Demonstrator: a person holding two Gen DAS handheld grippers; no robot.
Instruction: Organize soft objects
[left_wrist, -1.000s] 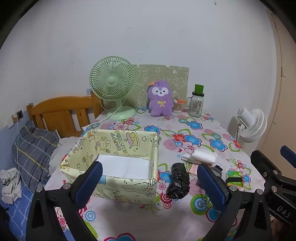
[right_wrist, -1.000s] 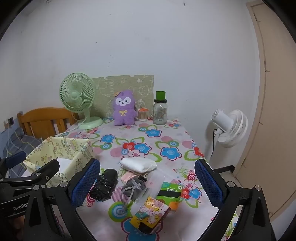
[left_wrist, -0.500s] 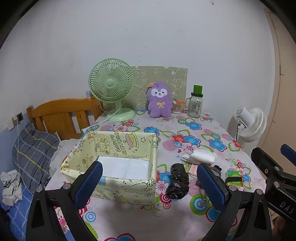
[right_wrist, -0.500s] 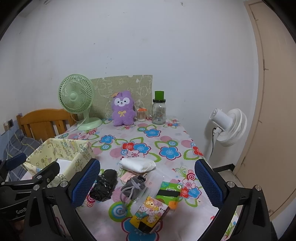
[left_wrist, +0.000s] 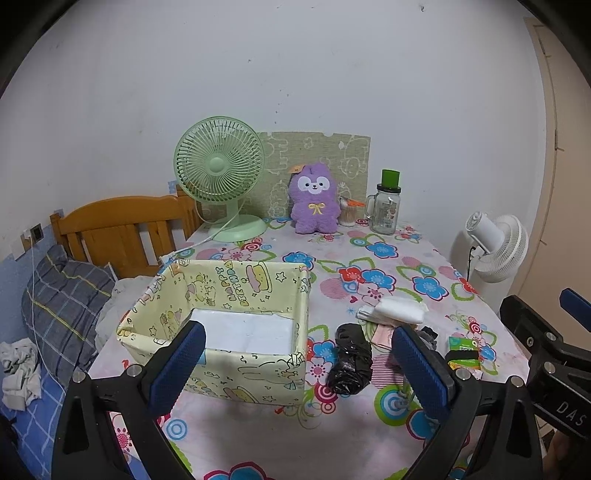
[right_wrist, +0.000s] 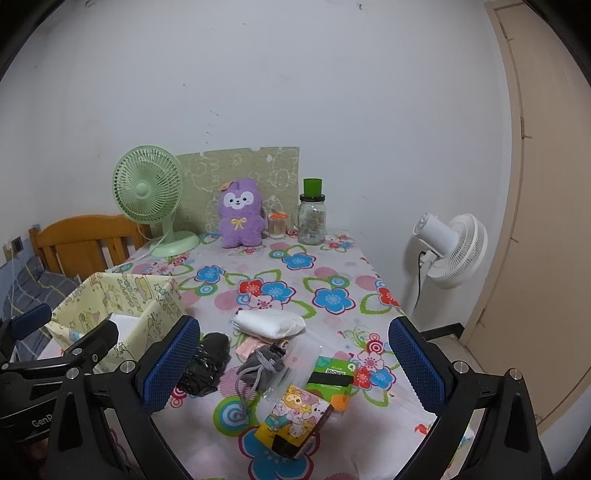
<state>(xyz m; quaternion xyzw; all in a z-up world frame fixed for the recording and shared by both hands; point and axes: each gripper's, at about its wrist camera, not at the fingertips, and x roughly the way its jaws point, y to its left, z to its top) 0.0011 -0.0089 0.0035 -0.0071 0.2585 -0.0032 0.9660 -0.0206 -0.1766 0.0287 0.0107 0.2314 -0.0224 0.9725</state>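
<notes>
Your left tool (left_wrist: 295, 363) hangs above the near edge of the flower-print counter (left_wrist: 384, 254) with its blue-padded fingers (left_wrist: 177, 363) spread wide and nothing between them. The yellow cartoon-print fabric box (left_wrist: 221, 332) sits just beyond that tool, showing only its white bottom inside. Right of the box lies the crumpled black plastic bundle (left_wrist: 351, 360), and further right the folded white cloth (left_wrist: 397, 312).

Your right tool (right_wrist: 293, 363) is likewise held wide apart and gripping nothing, level over the counter's near edge. Ahead of it, right of the box, the grey drawstring pouch (right_wrist: 260, 365) lies beside the black bundle; whether they touch is hard to tell. The green card packet (right_wrist: 330, 380) lies right of the pouch.
</notes>
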